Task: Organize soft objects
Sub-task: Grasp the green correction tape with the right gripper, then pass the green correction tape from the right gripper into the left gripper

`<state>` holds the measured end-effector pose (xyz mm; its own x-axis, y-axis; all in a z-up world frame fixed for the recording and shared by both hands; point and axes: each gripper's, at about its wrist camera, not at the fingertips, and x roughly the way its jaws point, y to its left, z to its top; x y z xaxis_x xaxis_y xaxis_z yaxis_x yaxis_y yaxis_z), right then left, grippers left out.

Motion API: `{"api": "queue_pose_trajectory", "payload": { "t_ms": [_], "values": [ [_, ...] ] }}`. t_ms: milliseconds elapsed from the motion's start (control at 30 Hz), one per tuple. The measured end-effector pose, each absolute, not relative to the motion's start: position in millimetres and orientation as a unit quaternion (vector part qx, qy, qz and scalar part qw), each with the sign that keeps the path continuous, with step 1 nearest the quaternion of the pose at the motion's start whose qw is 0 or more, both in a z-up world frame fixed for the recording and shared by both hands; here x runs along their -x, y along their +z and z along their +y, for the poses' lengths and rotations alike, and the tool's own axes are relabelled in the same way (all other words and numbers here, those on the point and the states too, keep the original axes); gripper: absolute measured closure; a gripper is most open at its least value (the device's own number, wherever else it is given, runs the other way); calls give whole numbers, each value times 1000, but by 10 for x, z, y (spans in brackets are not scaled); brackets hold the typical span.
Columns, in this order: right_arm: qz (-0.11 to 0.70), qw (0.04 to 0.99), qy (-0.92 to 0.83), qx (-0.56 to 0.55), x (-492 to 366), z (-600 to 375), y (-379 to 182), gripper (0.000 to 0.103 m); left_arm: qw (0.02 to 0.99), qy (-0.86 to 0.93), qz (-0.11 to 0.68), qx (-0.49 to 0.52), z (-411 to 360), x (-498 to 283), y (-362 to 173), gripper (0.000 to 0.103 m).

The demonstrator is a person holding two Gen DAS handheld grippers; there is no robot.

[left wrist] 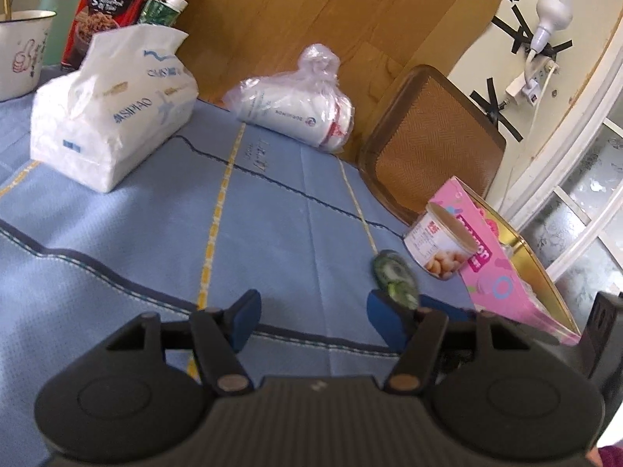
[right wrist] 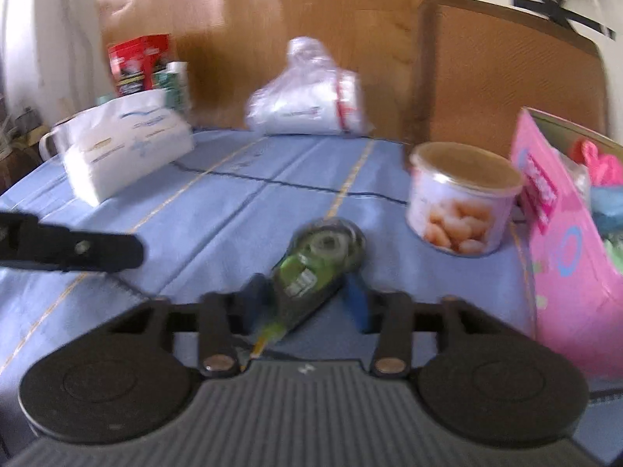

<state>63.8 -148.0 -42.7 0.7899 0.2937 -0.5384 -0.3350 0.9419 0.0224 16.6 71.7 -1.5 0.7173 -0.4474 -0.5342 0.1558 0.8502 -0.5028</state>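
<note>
My right gripper (right wrist: 307,295) is shut on a green correction-tape dispenser (right wrist: 315,260), held just above the blue tablecloth (right wrist: 241,210). The dispenser also shows in the left wrist view (left wrist: 395,278), beside the right gripper's blue pads (left wrist: 385,315). My left gripper (left wrist: 311,311) is open and empty over the cloth. A white tissue pack (left wrist: 113,116) lies at the back left. A white item in a clear plastic bag (left wrist: 300,101) lies at the back edge. Both also show in the right wrist view, the pack (right wrist: 124,148) and the bag (right wrist: 307,97).
A pink open box (right wrist: 564,225) with soft coloured items stands at the right, a round snack can (right wrist: 463,198) beside it. A red carton (left wrist: 105,4), a bottle (left wrist: 163,9) and a white mug (left wrist: 23,50) stand at the back left. A wooden chair (left wrist: 432,136) is behind the table.
</note>
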Motion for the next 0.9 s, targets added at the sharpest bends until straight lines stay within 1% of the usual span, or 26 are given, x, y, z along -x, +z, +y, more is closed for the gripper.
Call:
{"api": "queue_pose_trajectory", "payload": {
  "t_ms": [100, 133, 167, 200, 233, 333, 367, 400, 433, 467, 500, 533, 633, 733, 900],
  "values": [
    [269, 944, 185, 40, -475, -1461, -458, 62, 889, -191, 350, 225, 616, -201, -29, 41],
    [268, 943, 194, 32, -411, -1470, -460, 62, 884, -202, 355, 228, 573, -211, -35, 39],
    [264, 943, 199, 27, -362, -1471, -460, 62, 879, -212, 359, 230, 524, -216, -39, 36],
    [267, 941, 209, 14, -313, -1492, -462, 63, 877, -217, 361, 230, 474, -213, -32, 27],
    [273, 936, 223, -8, -292, -1514, -470, 63, 876, -219, 363, 228, 426, -207, -23, 22],
    [273, 924, 258, -62, -176, -1604, -498, 64, 875, -224, 370, 220, 289, -202, -12, 23],
    [267, 924, 264, -68, -149, -1609, -494, 64, 875, -224, 370, 218, 253, -198, -13, 26],
    [256, 925, 270, -73, -100, -1624, -478, 64, 871, -229, 376, 218, 217, -203, -21, 42],
    [245, 927, 274, -75, -55, -1635, -456, 64, 871, -226, 380, 215, 186, -207, -22, 52],
    [236, 931, 268, -70, -20, -1639, -439, 65, 868, -232, 383, 216, 153, -214, -18, 58],
    [231, 934, 263, -64, 4, -1642, -429, 65, 860, -242, 387, 228, 131, -225, -12, 68],
    [230, 936, 259, -64, 14, -1657, -431, 65, 856, -247, 389, 235, 106, -232, 2, 70],
    [208, 943, 250, -72, 58, -1777, -380, 65, 860, -260, 379, 222, -74, -246, 147, 70],
    [166, 957, 227, -76, 159, -1962, -260, 65, 867, -286, 360, 193, -358, -278, 369, 70],
    [102, 979, 160, -73, 250, -2405, -61, 65, 865, -343, 339, 138, -1077, -426, 700, 72]
  ]
}}
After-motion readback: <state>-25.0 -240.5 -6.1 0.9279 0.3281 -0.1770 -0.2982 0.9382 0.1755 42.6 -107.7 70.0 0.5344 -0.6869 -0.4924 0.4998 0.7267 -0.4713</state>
